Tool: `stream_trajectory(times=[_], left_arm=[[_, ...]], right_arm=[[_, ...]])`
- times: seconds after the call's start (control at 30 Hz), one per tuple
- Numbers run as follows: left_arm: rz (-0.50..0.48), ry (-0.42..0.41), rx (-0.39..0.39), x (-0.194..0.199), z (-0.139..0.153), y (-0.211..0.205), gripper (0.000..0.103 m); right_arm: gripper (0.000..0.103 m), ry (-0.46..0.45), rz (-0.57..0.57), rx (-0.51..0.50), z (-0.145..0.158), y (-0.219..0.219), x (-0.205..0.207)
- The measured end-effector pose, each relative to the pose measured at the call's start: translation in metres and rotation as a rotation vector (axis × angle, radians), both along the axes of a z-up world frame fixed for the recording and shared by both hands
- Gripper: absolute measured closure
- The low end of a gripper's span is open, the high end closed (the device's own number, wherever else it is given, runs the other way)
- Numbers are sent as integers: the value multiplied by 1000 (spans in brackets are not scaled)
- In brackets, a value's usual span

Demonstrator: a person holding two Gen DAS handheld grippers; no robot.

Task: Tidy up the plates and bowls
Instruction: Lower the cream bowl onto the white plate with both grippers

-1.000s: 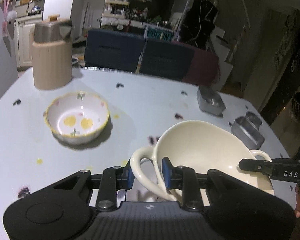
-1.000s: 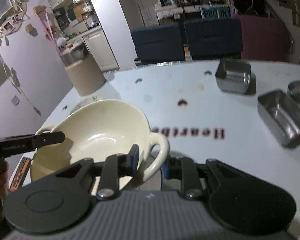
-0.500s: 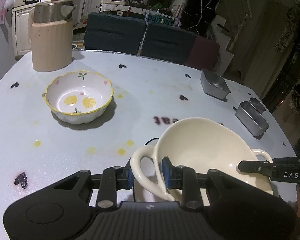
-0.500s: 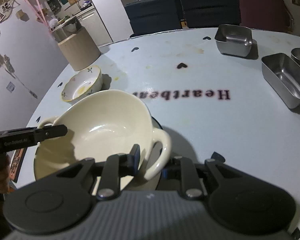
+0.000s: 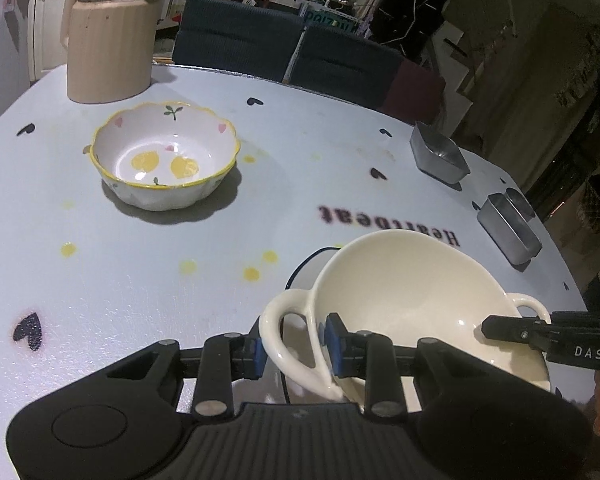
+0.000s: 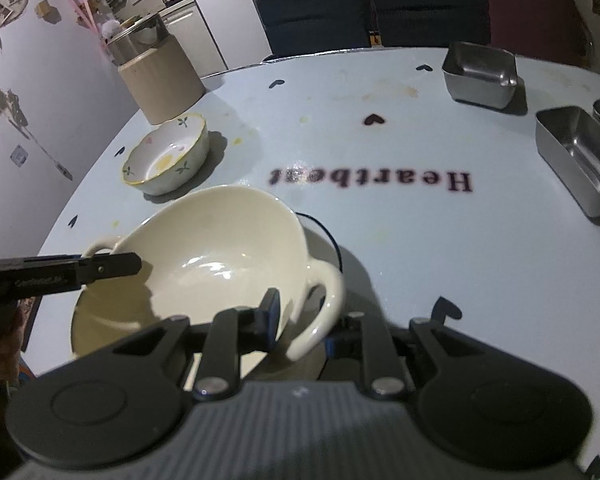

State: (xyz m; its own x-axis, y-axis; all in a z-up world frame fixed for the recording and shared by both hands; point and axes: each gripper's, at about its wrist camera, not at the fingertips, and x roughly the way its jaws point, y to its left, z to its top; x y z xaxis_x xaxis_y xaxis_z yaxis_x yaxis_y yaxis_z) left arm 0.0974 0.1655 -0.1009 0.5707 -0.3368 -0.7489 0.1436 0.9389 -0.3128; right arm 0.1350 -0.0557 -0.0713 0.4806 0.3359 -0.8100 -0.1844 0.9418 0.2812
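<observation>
A cream two-handled bowl point(image 5: 412, 292) point(image 6: 216, 256) hangs tilted just above the table, carried by both grippers. My left gripper point(image 5: 296, 350) is shut on its left handle point(image 5: 284, 336), one pad outside the loop and one inside the bowl wall. My right gripper point(image 6: 304, 328) is shut on the opposite handle point(image 6: 326, 300). Under the bowl lies a white plate with a thin dark rim point(image 5: 306, 266) point(image 6: 322, 236), mostly hidden. A small floral bowl with a yellow rim point(image 5: 164, 156) point(image 6: 166, 158) stands alone further back on the left.
A beige ribbed jug point(image 5: 108, 40) point(image 6: 160, 76) stands at the far left of the pale blue table point(image 5: 140, 280). Steel containers point(image 5: 438, 152) point(image 6: 480, 72) point(image 6: 576, 156) sit at the right. Dark chairs point(image 5: 284, 44) line the far edge.
Both grippers have come down with the cream bowl, closer to the table and the plate. The views now tilt further down onto the tabletop. The floral bowl has stayed put.
</observation>
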Motion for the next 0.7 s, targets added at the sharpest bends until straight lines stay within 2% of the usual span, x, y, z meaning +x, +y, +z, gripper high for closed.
stream_trajectory(times=[0.2,0.7], left_arm=[[5,19,-27,4,-9,3,70],[3,57,-27,12,-26,5,66]], right_arm=[[77,-8,9,-16,0,2,1],[77,-5,40,-38,-2,7,4]])
